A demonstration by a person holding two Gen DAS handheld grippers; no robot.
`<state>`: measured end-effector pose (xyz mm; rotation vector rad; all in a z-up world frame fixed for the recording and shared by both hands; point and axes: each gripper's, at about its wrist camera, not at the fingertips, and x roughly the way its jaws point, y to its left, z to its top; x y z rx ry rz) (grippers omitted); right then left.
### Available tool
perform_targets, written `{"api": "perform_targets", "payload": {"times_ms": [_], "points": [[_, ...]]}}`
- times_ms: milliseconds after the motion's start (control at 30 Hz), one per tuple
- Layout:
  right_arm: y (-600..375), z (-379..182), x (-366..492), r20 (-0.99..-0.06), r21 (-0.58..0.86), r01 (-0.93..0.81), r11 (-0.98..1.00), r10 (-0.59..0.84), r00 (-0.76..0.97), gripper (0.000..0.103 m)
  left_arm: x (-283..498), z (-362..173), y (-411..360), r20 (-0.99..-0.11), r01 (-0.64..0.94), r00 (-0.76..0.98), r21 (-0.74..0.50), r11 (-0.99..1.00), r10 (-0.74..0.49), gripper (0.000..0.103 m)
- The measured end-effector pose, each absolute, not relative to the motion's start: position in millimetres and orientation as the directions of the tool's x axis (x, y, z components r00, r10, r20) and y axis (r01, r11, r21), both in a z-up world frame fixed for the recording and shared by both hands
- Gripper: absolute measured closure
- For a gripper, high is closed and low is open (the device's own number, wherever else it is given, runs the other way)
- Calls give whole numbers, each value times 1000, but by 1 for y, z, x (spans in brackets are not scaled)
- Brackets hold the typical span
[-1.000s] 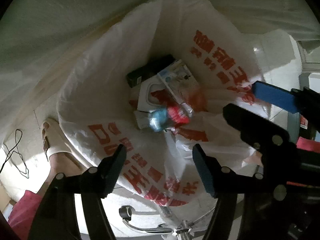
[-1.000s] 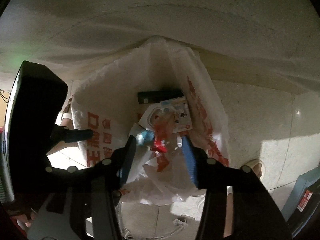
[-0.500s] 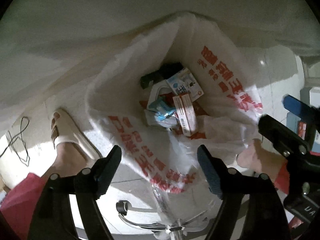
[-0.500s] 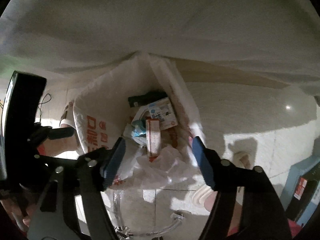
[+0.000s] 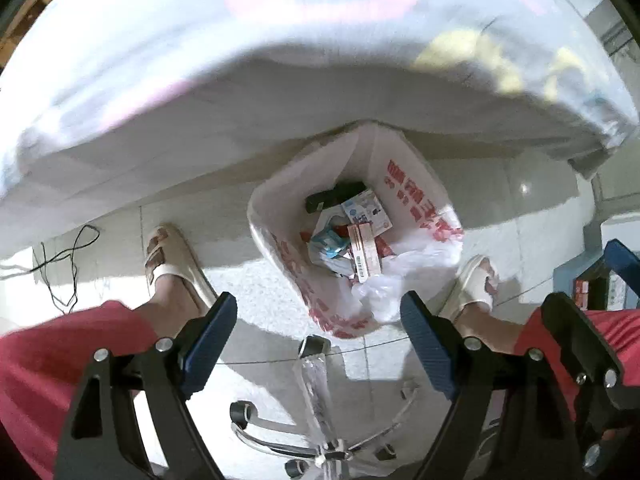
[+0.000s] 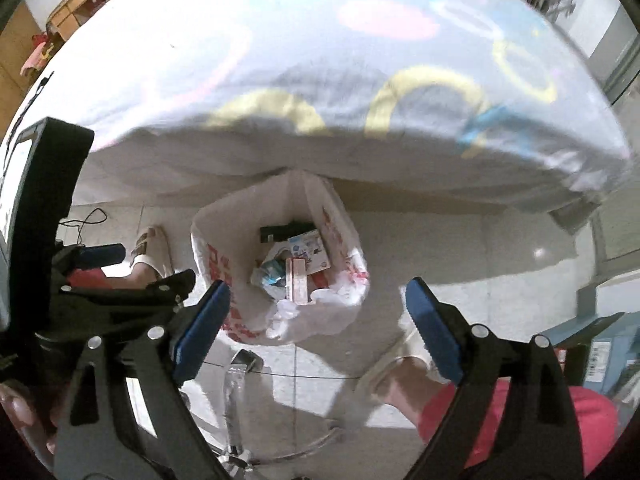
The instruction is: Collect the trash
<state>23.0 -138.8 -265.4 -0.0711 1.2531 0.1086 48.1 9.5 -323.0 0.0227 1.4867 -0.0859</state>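
On pale floor tiles [image 5: 516, 184] beside a draped table [image 5: 280, 80] — both claws [image 5: 318, 320] [image 6: 318, 316] opening, empty.

Both views are rendered with strong fisheye curvature; black vignette is seen at the corners. The cloth-covered table [image 5: 280, 40] is overexposed and smeared by motion blur, its coloured rings [image 6: 424, 88] washed out. A deep shadow is cast below the table edge over the far part of the tiled floor [image 5: 520, 200], where a small specular glare spot is noted. The white trash bag [image 5: 400, 184] and near floor are brightly lit. The gripper fingers [image 5: 208, 332] are kept sharp.
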Motion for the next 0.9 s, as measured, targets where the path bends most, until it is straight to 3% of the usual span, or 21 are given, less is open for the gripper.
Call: {"api": "perform_targets", "payload": {"times_ms": [167,400,633,900], "points": [[-139,-225,-7,-918,-40,-116,992,9,397,15,24,-286,10,-991,43,130,-29,999,-34,21],[-148,-170,-47,-850,6,-72,997,43,524,12,-8,-213,8,-960,16,275,-45,999,-48,16],[-157,-90,-85,-734,35,-56,998,64,676,7,-41,-124,1,-879,10,476,22,1000,15,11],[-163,-18,-128,-595,27,-31,999,41,803,7,-72,-50,-1,-778,40,627,-29,999,-48,8]]}}
